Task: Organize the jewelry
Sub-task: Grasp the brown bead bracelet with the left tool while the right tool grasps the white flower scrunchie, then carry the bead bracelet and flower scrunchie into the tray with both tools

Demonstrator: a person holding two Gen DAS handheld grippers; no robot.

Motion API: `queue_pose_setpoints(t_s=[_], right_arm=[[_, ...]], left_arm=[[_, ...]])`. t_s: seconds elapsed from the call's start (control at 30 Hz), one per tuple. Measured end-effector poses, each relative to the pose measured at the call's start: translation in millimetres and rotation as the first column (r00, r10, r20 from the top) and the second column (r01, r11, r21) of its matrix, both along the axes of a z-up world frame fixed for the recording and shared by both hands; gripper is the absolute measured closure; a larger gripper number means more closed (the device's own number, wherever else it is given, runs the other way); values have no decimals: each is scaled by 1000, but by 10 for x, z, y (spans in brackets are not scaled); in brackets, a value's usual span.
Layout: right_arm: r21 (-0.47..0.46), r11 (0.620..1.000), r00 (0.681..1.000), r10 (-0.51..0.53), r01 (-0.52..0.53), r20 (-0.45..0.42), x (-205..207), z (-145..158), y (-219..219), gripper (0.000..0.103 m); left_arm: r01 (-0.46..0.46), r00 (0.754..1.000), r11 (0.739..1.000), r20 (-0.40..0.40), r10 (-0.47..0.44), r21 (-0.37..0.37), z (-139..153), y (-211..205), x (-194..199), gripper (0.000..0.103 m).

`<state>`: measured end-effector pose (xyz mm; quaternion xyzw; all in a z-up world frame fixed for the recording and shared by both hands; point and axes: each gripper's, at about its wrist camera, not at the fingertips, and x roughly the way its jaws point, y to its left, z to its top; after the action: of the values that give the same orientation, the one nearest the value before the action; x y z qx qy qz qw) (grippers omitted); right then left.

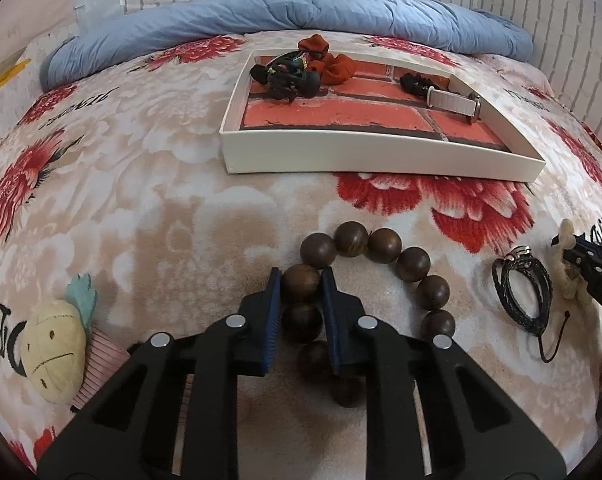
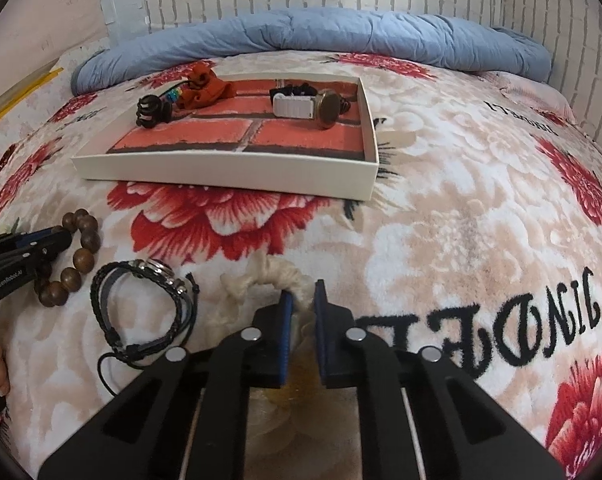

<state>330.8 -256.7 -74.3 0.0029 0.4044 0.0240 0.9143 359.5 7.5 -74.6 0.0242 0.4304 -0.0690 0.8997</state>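
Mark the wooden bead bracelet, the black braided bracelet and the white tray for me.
wooden bead bracelet [image 1: 412, 264]: left wrist view, on a bead at the loop's right side.
black braided bracelet [image 2: 101, 300]: right wrist view, on the braided band's left side.
white tray [image 2: 225, 172]: right wrist view, on the near outer wall.

Brown wooden bead bracelet [image 1: 381, 280], looped flat on the floral blanket [image 1: 141, 200] toward its near edge, beads touching in a ring. Black braided cord bracelet [image 2: 145, 312] with metal rings just beside it, also flat (one thin cord trailing loose). Cream knotted rope piece [image 2: 261, 280] next along. Farther back, white tray [image 2: 221, 170] holding a white-strapped watch [image 2: 301, 106], orange scrunchie [image 2: 205, 84], black hair clips [image 2: 153, 114].
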Motion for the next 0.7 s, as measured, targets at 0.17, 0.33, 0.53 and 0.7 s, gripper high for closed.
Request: queue_pose_setpoints(t_s=[0.17, 0.33, 0.53, 0.7], right_arm=[[8, 1000, 999, 1, -1, 37, -38, 101, -14, 93], [16, 1000, 998, 9, -10, 68, -24, 228, 5, 93], [26, 1000, 993, 14, -17, 115, 103, 458, 52, 93], [33, 999, 988, 7, -12, 157, 267, 674, 89, 93]], left_arm=[[14, 999, 1000, 33, -14, -21, 76, -5, -63, 85], [51, 993, 997, 111, -45, -52, 282, -49, -176, 85], [113, 975, 992, 200, -100, -52, 585, -186, -257, 85], [135, 962, 989, 249, -116, -60, 839, -268, -127, 85]])
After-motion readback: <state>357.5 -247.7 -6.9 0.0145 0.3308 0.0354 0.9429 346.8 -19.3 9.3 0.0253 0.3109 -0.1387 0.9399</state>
